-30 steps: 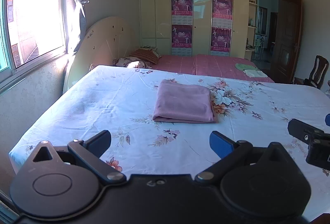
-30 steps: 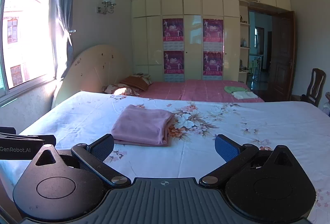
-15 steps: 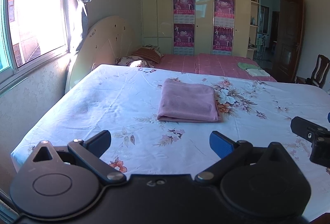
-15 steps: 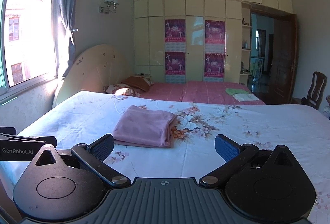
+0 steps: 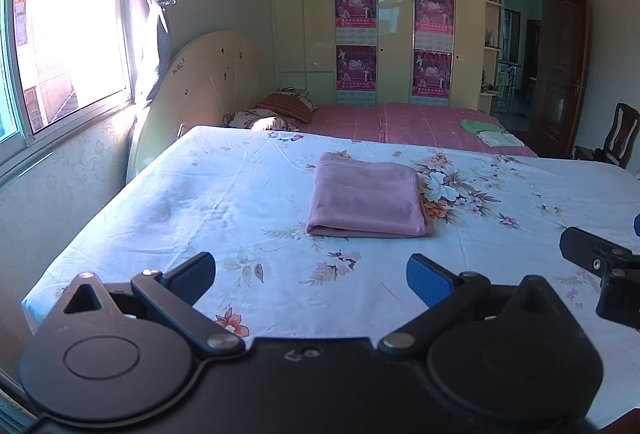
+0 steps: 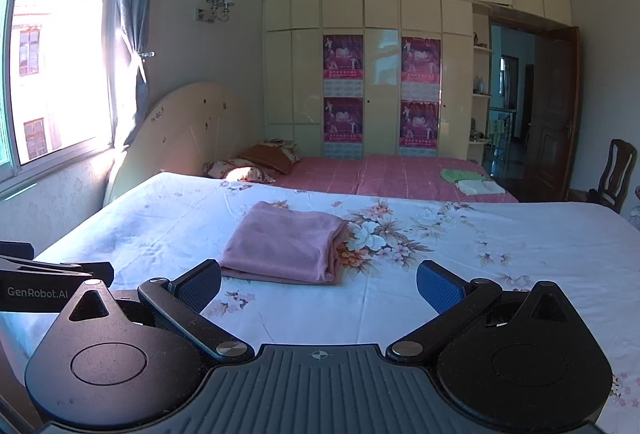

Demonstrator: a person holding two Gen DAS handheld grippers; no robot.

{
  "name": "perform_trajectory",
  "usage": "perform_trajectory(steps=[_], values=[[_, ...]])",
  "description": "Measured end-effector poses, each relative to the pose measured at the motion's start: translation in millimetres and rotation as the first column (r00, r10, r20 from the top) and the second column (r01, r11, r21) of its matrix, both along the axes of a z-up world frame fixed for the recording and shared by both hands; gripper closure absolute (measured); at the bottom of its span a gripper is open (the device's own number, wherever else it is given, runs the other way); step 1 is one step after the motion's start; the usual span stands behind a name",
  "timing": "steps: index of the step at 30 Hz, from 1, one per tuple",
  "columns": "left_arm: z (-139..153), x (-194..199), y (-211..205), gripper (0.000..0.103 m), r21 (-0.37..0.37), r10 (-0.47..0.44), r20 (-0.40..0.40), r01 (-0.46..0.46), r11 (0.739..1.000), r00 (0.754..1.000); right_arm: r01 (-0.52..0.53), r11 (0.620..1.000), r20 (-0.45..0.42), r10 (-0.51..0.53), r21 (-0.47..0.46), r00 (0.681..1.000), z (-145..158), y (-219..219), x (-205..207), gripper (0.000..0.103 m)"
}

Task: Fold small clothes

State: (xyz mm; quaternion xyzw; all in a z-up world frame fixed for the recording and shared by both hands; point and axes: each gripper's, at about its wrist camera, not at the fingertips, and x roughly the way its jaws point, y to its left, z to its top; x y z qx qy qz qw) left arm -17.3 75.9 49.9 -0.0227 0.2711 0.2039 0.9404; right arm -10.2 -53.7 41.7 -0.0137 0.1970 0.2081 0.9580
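A pink garment (image 5: 366,196) lies folded into a neat rectangle on the floral white sheet (image 5: 224,202) of the near bed; it also shows in the right wrist view as the pink garment (image 6: 282,244). My left gripper (image 5: 310,276) hovers above the sheet short of the garment, open, with nothing between its blue pads. My right gripper (image 6: 318,284) hangs likewise, open and empty, just short of the garment's near edge. The right gripper's body (image 5: 600,266) shows at the left view's right edge.
A second bed with a pink cover (image 5: 400,122) stands behind, carrying pillows (image 5: 280,110) and small folded clothes (image 5: 490,132). A window (image 5: 60,34) and wall are on the left, a wardrobe (image 5: 380,34) at the back, a wooden chair (image 5: 616,138) and doorway at right.
Both views have shifted slightly: the folded garment sits a little farther right in the left view and both cameras have tilted up a bit. Both grippers stay open; the garment has not moved.
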Motion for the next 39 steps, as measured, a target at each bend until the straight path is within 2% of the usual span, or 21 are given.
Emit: perform_trajectory(steps=[18,31,39], values=[[-4,8,9,0.001,-0.007,-0.009,-0.019,0.009,1.000,1.000,-0.007,1.000,-0.020,0.007,-0.019,1.000,-7,10,10,0.000],[-18,48,20,0.001,-0.032,-0.016,-0.071,0.014,0.999,0.997,-0.011,1.000,-0.065,0.009,-0.024,0.998,-20,18,43,0.000],[-27,79,27,0.003,-0.019,-0.017,-0.054,0.016,1.000,0.998,-0.017,1.000,-0.092,0.015,-0.018,0.996,-28,27,78,0.000]])
